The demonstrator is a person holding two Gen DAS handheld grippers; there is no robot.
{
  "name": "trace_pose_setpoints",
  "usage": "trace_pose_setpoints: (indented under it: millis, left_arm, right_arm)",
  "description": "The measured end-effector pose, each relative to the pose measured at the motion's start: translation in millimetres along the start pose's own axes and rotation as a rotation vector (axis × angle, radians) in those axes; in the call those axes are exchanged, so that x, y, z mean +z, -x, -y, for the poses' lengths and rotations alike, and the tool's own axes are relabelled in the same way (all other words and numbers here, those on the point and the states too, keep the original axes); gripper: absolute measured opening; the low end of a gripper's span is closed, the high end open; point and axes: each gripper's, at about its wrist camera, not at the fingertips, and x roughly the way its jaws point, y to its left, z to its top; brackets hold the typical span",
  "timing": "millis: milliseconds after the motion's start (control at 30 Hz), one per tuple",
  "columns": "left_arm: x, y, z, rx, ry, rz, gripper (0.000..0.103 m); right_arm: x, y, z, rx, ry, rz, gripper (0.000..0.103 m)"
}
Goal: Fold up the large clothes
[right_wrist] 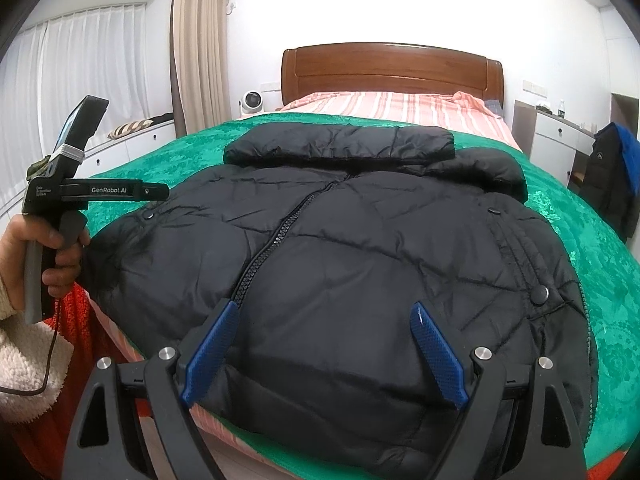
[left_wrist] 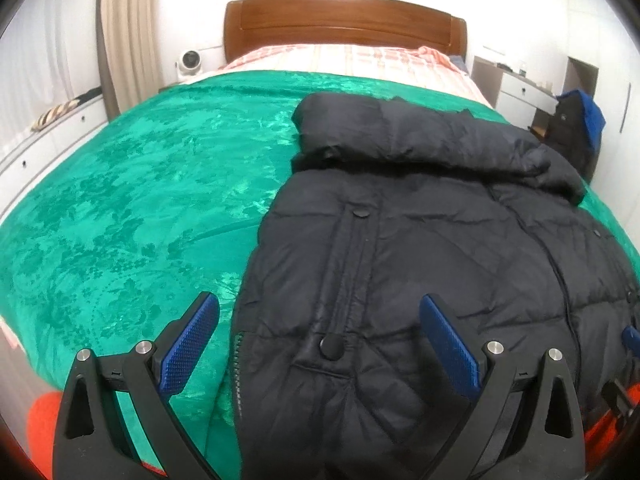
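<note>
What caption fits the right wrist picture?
Open right gripper hovers over a black puffer jacket on the green blanket.

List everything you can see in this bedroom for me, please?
Puffer jacket: one, black, flat on the blanket.
Blanket: one, green, covering the bed.
Striped sheet: one, pink, near the headboard.
Headboard: one, brown wood, far end.
Fan: one, white, left of bed.
Curtain: one, beige, left wall.
Hanging clothes: black and blue, far right.
Left gripper: jaws open, above the jacket's hem.
Right gripper: jaws open, over the jacket.
Hand: one, holding the left gripper.
</note>
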Motion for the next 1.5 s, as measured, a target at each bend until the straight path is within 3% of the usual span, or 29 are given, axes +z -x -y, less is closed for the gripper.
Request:
trace_pose_setpoints:
  millis: [1200, 1367, 1500]
  left_arm:
    - [2, 1, -9, 0.042, 0.02, -0.012, 0.1]
    - [9, 15, -27, 0.006, 0.035, -0.012, 0.1]
    - [8, 18, -58, -0.112, 0.08, -0.098, 0.1]
  right_arm:
    - [0, -1, 1, -0.002, -0.008, -0.008, 0.087]
    - [6, 12, 31, -0.022, -0.134, 0.003, 0.087]
    - [21, 42, 69, -0.075, -0.222, 0.048, 0.087]
